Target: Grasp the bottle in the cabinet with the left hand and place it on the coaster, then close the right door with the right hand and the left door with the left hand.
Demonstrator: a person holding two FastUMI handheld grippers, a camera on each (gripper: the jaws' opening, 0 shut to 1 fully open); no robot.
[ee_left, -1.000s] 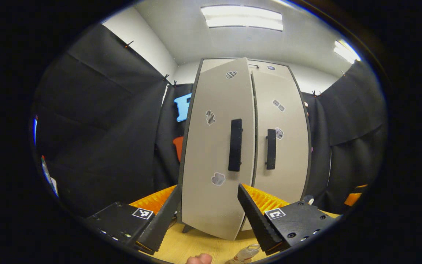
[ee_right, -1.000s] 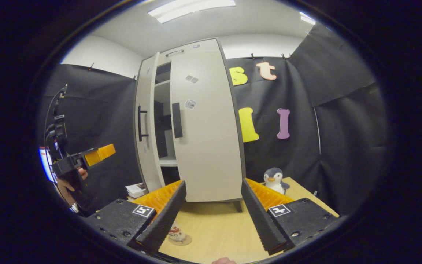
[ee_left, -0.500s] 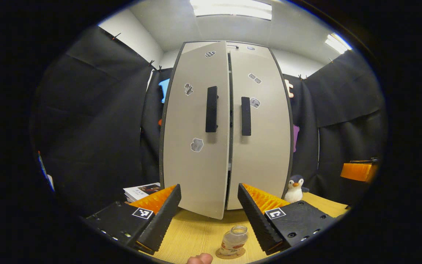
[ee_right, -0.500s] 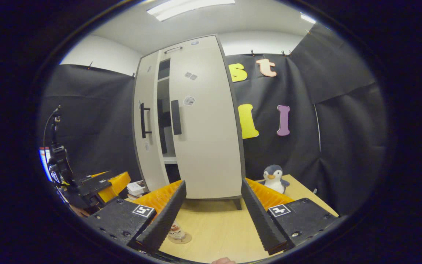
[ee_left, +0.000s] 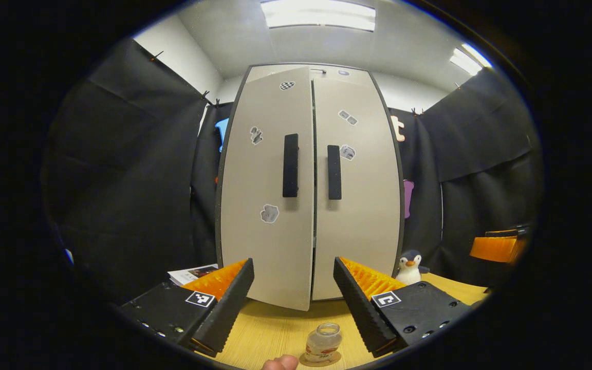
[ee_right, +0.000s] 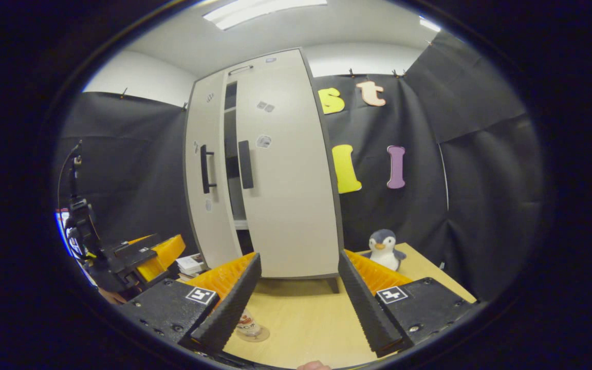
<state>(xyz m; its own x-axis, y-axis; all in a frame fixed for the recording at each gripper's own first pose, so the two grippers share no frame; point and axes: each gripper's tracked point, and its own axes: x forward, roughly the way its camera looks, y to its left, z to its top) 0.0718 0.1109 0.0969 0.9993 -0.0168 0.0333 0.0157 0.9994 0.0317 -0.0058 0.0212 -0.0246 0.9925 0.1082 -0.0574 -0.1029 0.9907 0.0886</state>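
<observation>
- Bottle (ee_left: pixel 324 341) stands on the coaster (ee_left: pixel 321 360), bottom centre of the left gripper view, on the table (ee_left: pixel 275 334): placing looks done.
- Right door (ee_left: pixel 355 190) appears shut; left door (ee_left: pixel 267 190) is slightly ajar (gap clearer in the right gripper view).
- Left tongs (ee_left: pixel 292 303) and right tongs (ee_right: pixel 298 300) gape wide, holding nothing.

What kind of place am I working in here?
Likely a staged recording booth, not a real home: black cloth walls hang around a light two-door cabinet on a wooden table, with a toy penguin and a bottle on its coaster.
</observation>
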